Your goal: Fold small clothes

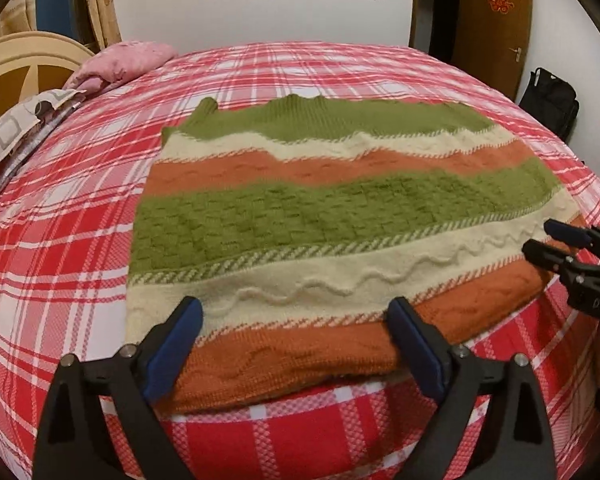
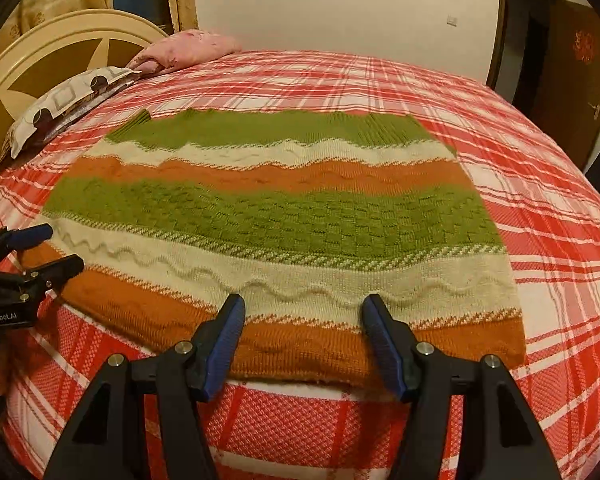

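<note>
I count one sweater [image 1: 300, 220], two pillows and my two grippers, all on or over one bed [image 1: 80, 240] with a red and white checked sheet. At the far left, by the headboard, lies a patterned pillow [image 1: 16, 136] in grey, white and brown, and just beyond it a pink pillow [image 1: 124, 60]. At the far right of my left camera's view a black bag [image 1: 550, 100] stands on the floor near a brown door [image 1: 496, 24].

The sweater lies flat in the middle of the bed, folded into a rough rectangle. It is a knit with stripes running across: green at the far edge, then cream, orange, a wide green band in a basket weave, cream with a raised wavy line, and orange along the edge nearest me. That near edge shows more than one layer.

My left gripper [image 1: 296, 324] hovers over the near left part of the sweater, its blue-padded fingers [image 1: 180, 340] spread wide, gripping nothing. My right gripper [image 2: 302, 320] sits over the near right part, fingers [image 2: 380, 340] parted less widely, also empty. Whether the tips brush the knit I cannot tell.
</note>
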Demonstrator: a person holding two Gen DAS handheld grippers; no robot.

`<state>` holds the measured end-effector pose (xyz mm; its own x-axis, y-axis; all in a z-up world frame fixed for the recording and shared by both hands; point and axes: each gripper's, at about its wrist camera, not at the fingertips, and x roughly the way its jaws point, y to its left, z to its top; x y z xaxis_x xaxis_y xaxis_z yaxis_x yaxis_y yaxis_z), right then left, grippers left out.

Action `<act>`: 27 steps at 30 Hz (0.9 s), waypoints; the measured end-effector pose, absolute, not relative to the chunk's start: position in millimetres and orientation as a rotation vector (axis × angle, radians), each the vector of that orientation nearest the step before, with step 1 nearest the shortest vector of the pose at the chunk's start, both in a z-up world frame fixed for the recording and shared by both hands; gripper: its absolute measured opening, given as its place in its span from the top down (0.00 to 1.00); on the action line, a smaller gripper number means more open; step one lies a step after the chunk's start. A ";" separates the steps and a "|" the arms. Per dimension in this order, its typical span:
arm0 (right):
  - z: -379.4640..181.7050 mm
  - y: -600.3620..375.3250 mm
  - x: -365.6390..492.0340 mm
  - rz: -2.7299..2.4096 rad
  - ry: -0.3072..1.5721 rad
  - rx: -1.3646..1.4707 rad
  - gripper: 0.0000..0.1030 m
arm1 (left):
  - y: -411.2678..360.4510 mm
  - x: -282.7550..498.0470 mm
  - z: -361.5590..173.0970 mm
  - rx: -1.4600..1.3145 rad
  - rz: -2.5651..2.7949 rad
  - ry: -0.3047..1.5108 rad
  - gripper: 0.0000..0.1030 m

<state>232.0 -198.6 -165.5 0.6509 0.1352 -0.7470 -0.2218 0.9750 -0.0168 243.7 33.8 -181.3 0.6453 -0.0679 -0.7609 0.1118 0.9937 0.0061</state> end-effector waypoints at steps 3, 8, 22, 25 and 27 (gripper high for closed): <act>-166.5 -199.4 231.9 0.203 0.838 -0.097 0.39 | 30.8 243.4 -181.6 0.058 -0.099 0.859 0.05; -166.5 -194.2 228.7 0.185 0.835 -0.110 0.39 | 30.1 241.1 -182.0 0.055 -0.100 0.857 0.04; -127.0 -232.9 226.2 0.123 0.726 -0.069 0.39 | 58.4 220.6 -165.1 -0.067 -0.096 0.772 0.04; -127.6 -242.2 233.7 0.097 0.731 -0.064 0.39 | 71.3 217.8 -164.3 -0.044 -0.019 0.755 0.00; -130.6 -248.5 238.3 0.088 0.752 -0.044 0.39 | 78.5 221.7 -173.7 -0.061 -0.022 0.799 0.00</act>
<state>238.3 -248.5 -130.6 0.7266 0.0641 -0.6841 -0.0960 0.9953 -0.0087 221.7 78.5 -173.7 0.6975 -0.0429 -0.7153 -0.0034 0.9980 -0.0632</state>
